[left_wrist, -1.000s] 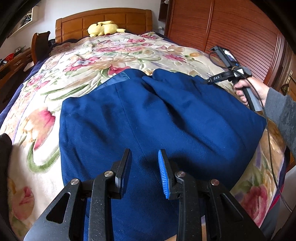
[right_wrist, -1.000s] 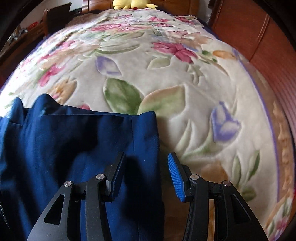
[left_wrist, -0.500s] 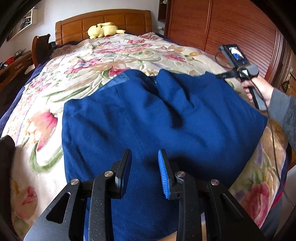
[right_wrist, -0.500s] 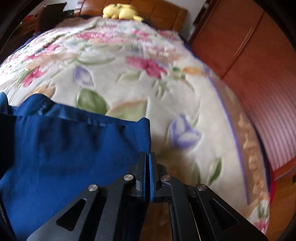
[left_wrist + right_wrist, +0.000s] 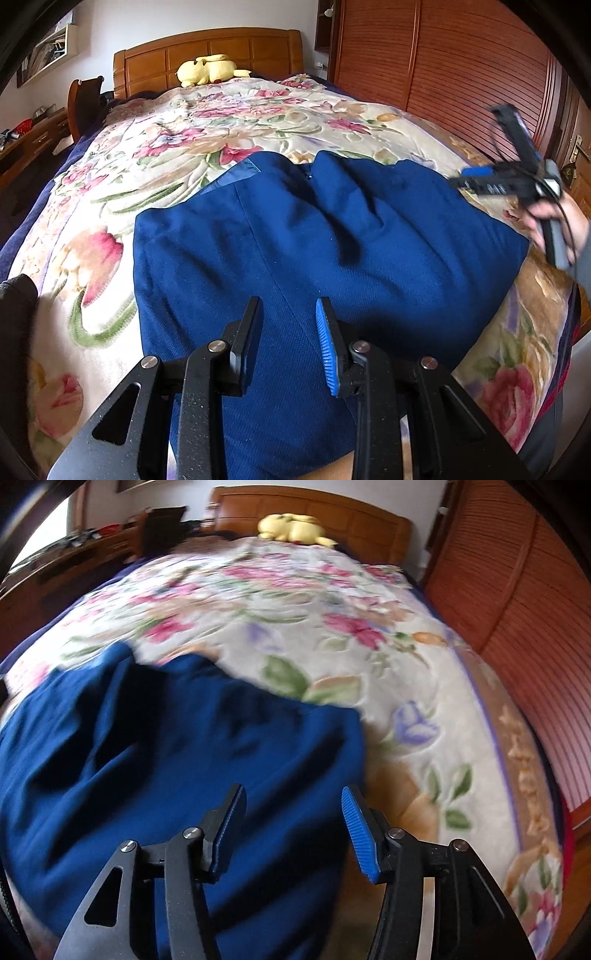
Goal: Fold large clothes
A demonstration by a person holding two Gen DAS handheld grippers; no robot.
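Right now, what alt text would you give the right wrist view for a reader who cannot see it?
The open right gripper hangs empty over the right edge of a dark blue garment spread on a floral bedspread. A yellow plush toy lies by the wooden headboard, and the picture is motion-blurred.

The left black two-finger gripper [image 5: 287,332] has angular plastic arms with triangular cut-outs, silver round screws at the joints, and a ribbed blue pad on one finger. The right black two-finger gripper [image 5: 293,821] is built alike. Behind its grey handle, a bare hand [image 5: 546,225] and a grey sleeve; a thin black cable trails.
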